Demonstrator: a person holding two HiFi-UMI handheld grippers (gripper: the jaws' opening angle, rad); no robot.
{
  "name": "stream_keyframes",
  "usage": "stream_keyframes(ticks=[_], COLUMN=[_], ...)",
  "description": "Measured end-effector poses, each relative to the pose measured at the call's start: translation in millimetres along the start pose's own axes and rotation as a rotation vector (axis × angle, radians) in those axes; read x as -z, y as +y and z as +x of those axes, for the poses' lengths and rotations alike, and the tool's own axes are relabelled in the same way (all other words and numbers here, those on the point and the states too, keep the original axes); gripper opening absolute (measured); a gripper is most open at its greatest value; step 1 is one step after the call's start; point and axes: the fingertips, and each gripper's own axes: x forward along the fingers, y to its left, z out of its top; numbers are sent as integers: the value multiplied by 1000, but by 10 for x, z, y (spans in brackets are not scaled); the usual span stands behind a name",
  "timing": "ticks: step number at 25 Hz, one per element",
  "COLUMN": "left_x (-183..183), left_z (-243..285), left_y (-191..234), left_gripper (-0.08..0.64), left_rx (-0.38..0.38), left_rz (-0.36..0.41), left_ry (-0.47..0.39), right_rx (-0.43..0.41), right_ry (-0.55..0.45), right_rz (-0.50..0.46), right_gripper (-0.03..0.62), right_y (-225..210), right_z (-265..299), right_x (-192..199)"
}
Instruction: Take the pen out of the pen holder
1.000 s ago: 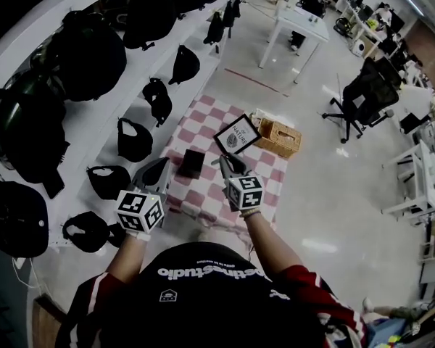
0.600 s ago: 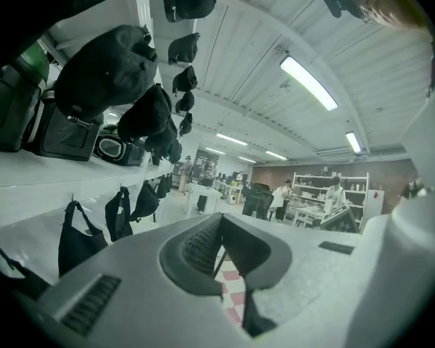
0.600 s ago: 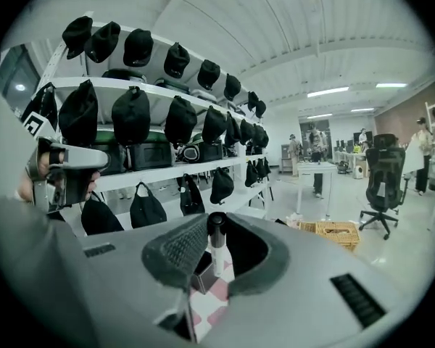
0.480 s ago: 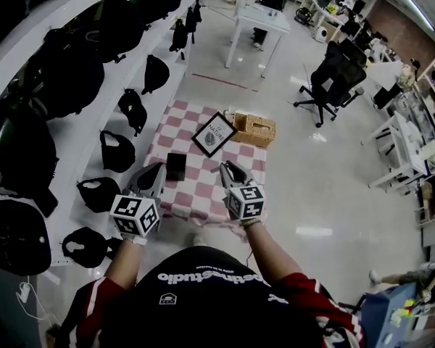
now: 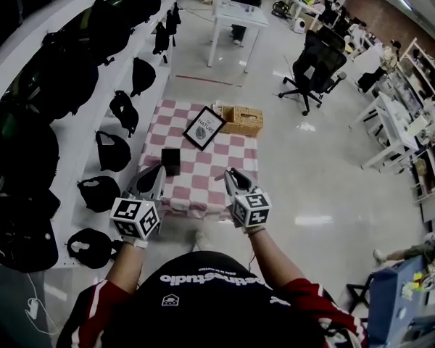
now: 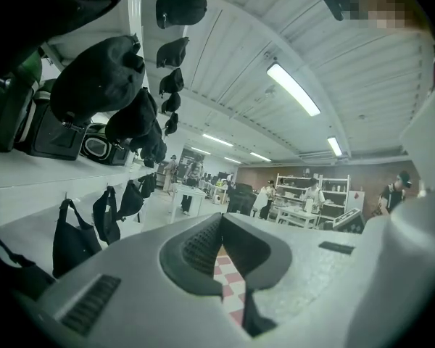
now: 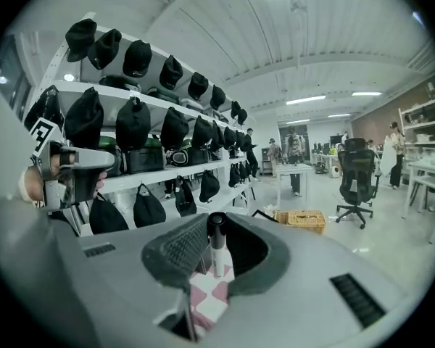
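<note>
A white pen with a black cap [image 7: 217,258] stands upright between the pads of my right gripper [image 7: 216,230], which is shut on it. In the head view the right gripper [image 5: 233,179] hovers at the near edge of the low table with the pink checked cloth [image 5: 206,183]. The black pen holder [image 5: 170,161] stands on the cloth's left side, ahead of my left gripper [image 5: 154,181]. The left gripper [image 6: 220,223] has its fingertips together with nothing between them. I cannot make out the pen in the head view.
A framed picture [image 5: 204,127] and a wicker basket [image 5: 243,119] sit at the table's far end. White shelves with black bags and caps [image 5: 112,151] run along the left. An office chair [image 5: 313,64] and a white table [image 5: 235,20] stand farther off.
Both grippers have drawn back from over the cloth toward its near edge, the right one farther and with the pen still in it. The table now lies farther ahead of me.
</note>
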Motion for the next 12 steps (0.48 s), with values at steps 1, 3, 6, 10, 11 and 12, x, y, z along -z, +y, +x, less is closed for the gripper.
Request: stream_keyframes(ticks=[1, 3, 6, 10, 11, 12], left_x=[-3, -6, -34, -133, -146, -157], left_z=[-35, -110, -212, -311, -324, -335], left_y=[-27, -67, -97, -167, -192, -211], left_gripper=[5, 5, 5, 5, 5, 5], left_rx=[9, 24, 38, 58, 65, 72], left_rz=[5, 11, 4, 0, -2, -2], left_ry=[-1, -5, -17, -42, -47, -50], right_rx=[7, 20, 41, 62, 68, 75], right_ry=[-1, -7, -30, -32, -30, -31], right_rz=[5, 14, 19, 47, 54, 58], right_gripper=[77, 77, 77, 77, 77, 77], right_y=[19, 63, 113, 154, 158, 160], right_z=[-61, -175, -334, -564, -635, -703], right_x=[10, 22, -7, -12, -10, -16])
